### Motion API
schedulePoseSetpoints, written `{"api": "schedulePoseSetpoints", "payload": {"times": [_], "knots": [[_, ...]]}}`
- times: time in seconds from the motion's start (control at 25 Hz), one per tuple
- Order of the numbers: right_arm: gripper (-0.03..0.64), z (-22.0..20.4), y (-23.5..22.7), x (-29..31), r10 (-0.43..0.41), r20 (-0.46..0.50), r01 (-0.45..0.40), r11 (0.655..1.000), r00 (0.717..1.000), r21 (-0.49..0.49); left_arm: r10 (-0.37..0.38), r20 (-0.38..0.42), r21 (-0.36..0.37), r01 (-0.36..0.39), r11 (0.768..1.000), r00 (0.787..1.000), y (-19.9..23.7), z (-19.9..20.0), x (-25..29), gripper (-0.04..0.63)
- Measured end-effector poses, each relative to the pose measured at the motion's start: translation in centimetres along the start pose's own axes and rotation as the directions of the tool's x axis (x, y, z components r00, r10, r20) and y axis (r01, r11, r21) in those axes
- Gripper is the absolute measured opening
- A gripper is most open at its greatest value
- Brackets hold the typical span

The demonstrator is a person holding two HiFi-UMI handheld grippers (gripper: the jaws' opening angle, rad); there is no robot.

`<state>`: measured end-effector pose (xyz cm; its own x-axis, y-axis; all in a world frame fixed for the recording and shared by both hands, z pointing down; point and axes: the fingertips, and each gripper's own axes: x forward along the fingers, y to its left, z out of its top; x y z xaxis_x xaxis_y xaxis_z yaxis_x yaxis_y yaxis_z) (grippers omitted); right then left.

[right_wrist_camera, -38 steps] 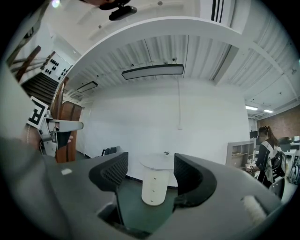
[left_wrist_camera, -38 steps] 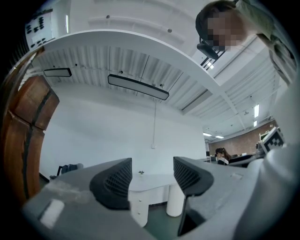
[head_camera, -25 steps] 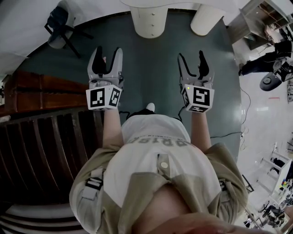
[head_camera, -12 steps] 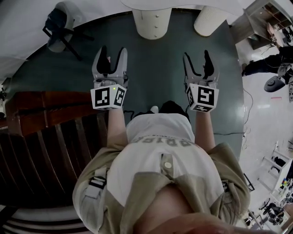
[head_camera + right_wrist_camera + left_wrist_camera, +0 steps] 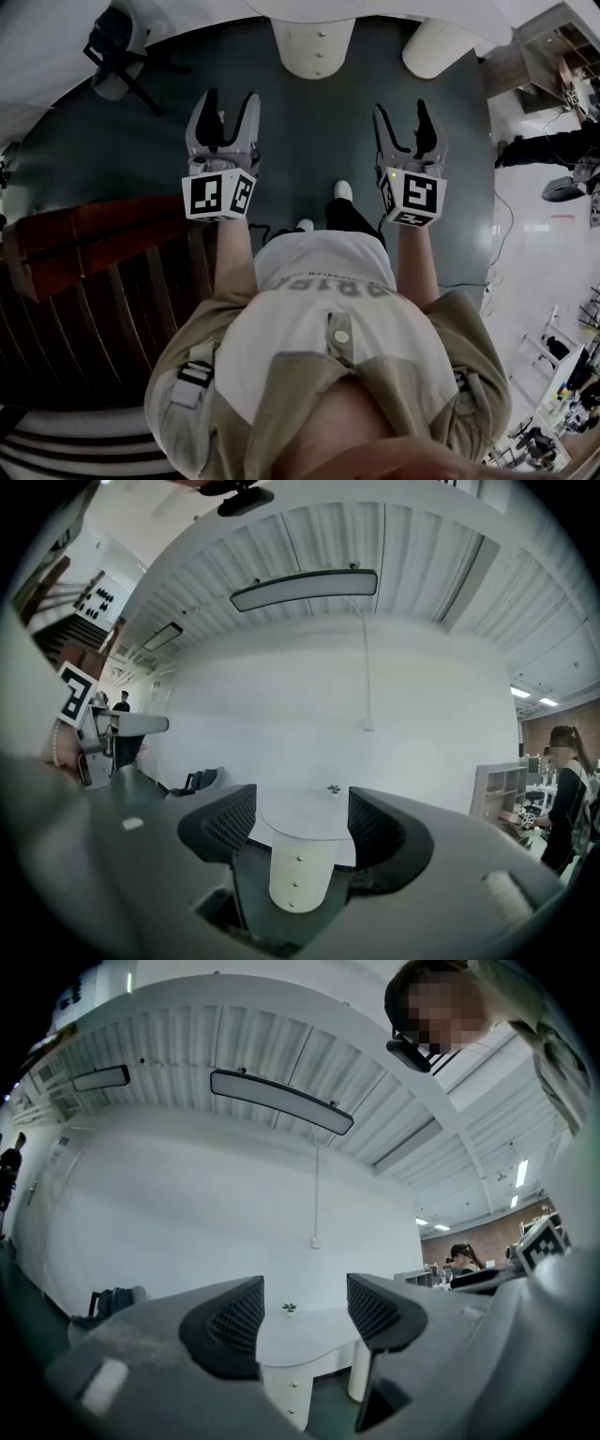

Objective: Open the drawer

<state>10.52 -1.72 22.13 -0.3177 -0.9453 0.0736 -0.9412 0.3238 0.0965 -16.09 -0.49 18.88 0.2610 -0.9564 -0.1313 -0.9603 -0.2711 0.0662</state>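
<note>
Holding left gripper [image 5: 230,98] and right gripper [image 5: 401,108] forward, jaws wide apart, empty, presumably aimed at the drawer unit [image 5: 313,45].

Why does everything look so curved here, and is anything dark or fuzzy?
Head view: the fisheye lens bows the room's edges; the wooden stairs sit in gloom. Left gripper view: the ceiling lamp bends into an arc, corners go black, the left gripper near the lens is soft. Right gripper view: same bending, yet the white drawer pedestal looks sharp.
</note>
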Motion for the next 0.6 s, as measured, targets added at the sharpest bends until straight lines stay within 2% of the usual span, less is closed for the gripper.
{"api": "schedulePoseSetpoints", "payload": {"times": [0.6], "knots": [[0.310, -1.4, -9.5, 8.4, 0.127, -0.002, -0.127, 0.992, 0.992, 0.010, 0.102, -0.007, 0.028, -0.101, 0.994, 0.995, -5.5, -1.7, 10.0, 0.276]]}}
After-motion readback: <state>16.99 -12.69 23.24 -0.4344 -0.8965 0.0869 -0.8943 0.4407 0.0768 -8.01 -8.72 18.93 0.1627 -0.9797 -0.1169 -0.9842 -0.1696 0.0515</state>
